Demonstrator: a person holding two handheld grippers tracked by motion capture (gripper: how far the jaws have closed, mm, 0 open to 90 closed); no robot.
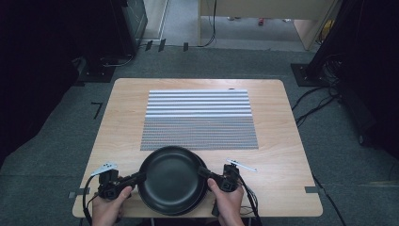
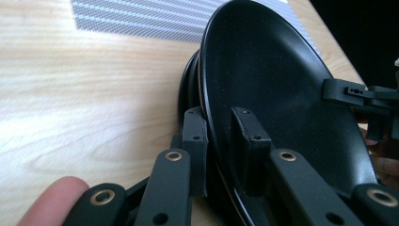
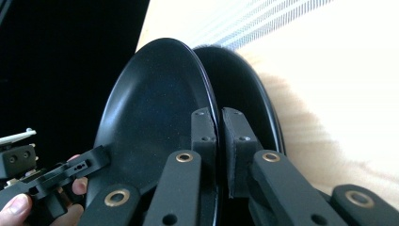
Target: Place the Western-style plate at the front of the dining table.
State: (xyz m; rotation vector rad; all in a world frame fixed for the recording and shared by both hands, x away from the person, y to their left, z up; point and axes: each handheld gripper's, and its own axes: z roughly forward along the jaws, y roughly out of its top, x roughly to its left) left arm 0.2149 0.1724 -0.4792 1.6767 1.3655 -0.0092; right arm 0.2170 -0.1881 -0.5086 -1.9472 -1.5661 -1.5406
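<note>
A: Where is the round black upper plate [image 1: 170, 178]?
B: On a second black plate [image 1: 201, 194] at the near edge of the light wooden surface [image 1: 122, 122], beside the striped grey mat [image 1: 199, 119].
A: And the fingers?
B: The left gripper [image 1: 139, 178] clamps its left rim between closed fingers [image 2: 194, 136]; the right gripper [image 1: 205, 172] pinches the opposite rim.

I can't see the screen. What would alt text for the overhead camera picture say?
A person's two hands hold grippers, the left gripper and right gripper clamped on opposite edges of the top black plate, which sits over another at the near edge of a wooden table. A striped mat lies beyond the plates.
</note>
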